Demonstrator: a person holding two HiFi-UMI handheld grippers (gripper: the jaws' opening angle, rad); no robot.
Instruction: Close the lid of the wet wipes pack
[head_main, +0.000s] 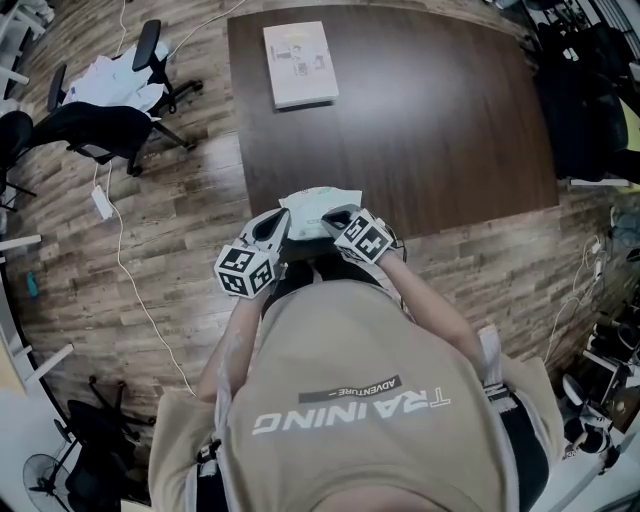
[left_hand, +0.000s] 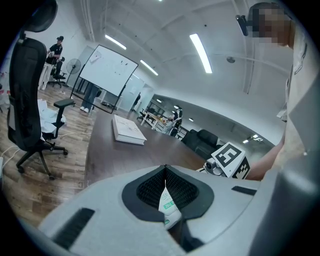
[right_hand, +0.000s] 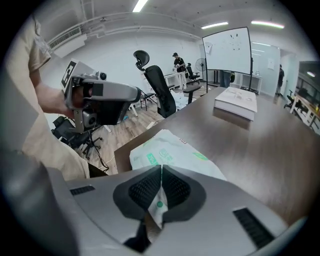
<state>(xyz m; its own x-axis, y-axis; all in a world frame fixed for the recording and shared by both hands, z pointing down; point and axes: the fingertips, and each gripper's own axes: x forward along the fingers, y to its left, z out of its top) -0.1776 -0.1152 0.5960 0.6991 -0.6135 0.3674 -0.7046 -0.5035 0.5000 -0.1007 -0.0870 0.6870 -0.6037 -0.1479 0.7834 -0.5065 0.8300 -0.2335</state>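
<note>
while at the table (head_main: 430, 120) edge, wet wipes pack (head_main: 318, 206) clenched in both hand-held grippers (head_main: 284, 227) (head_main: 337, 219)

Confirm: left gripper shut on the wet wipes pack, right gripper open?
No. The right gripper is also shut on the wet wipes pack, pinching its edge; the right gripper view shows it. The left gripper is shut on it, as stated.

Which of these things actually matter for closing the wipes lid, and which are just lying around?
In the job: wet wipes pack; left tool and right tool, each pinching an edge of it.
Lying about: white book on the table; office chairs; cable.
</note>
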